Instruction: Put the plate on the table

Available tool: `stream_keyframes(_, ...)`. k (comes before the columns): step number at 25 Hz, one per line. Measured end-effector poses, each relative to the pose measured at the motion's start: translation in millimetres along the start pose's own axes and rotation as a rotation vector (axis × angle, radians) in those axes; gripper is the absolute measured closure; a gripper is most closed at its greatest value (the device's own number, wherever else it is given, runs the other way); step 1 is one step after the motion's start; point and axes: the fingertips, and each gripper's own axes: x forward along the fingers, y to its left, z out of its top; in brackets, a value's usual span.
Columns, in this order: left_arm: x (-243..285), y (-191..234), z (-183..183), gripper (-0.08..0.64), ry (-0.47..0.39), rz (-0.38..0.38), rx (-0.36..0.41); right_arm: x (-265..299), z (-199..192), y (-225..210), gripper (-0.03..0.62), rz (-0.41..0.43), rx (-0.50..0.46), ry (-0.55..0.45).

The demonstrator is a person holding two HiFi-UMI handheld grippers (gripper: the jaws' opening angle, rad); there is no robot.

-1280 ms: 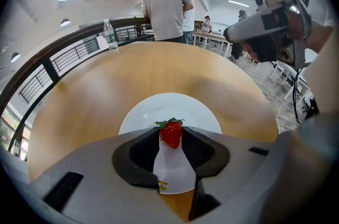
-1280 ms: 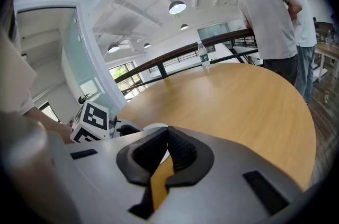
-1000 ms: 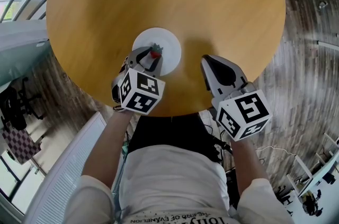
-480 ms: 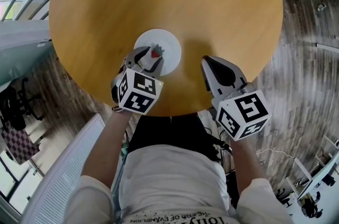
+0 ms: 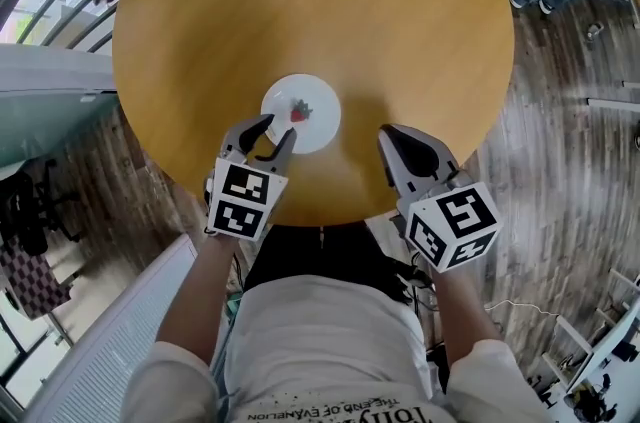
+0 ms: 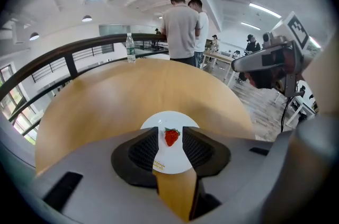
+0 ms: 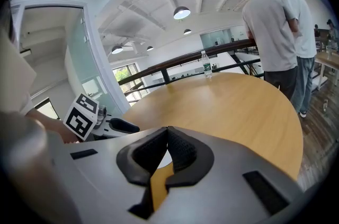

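A white plate (image 5: 313, 100) with a red strawberry (image 5: 300, 112) on it lies flat on the round wooden table (image 5: 330, 1), near its front edge. My left gripper (image 5: 274, 132) is at the plate's near rim. Its jaws stand apart and are closing, and the pads touch nothing. In the left gripper view the plate (image 6: 168, 160) and strawberry (image 6: 171, 136) show in the gap of the left gripper (image 6: 170, 131). My right gripper (image 5: 400, 143) hovers to the right of the plate with its jaws together and empty. From the right gripper (image 7: 168, 131) view, a sliver of the plate (image 7: 165, 160) shows.
A water bottle (image 6: 129, 48) stands at the table's far edge by a dark railing (image 6: 63, 56). Two people (image 6: 183, 27) stand just beyond the table. The table's front edge is close to my body, and wooden floor (image 5: 560, 111) lies to the right.
My left gripper has drawn back from over the plate toward the table's front edge, with its jaws set wider. The plate and strawberry stay on the table. The right gripper has barely moved.
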Motion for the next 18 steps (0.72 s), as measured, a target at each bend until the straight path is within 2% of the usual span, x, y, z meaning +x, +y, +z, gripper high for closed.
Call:
stream_keyframes(6,-48.1,-6.4,21.9,0.498,-0.098,0.049,0.011,-21.7,6.8,11.9,0.568,-0.002,-0.020,-0.019)
stream_keyframes(13,-109.9,-32.4,50.4,0.535,-0.249,-0.001,-0.073,-51.8,13.2,28.9,0.568,-0.010,-0.022,-0.044)
stream_keyframes(18,-136.9,-54.9,48.4,0.535,-0.281,-0.015,-0.096,-72.8,14.8,38.0,0.568,-0.010,-0.034,-0.066)
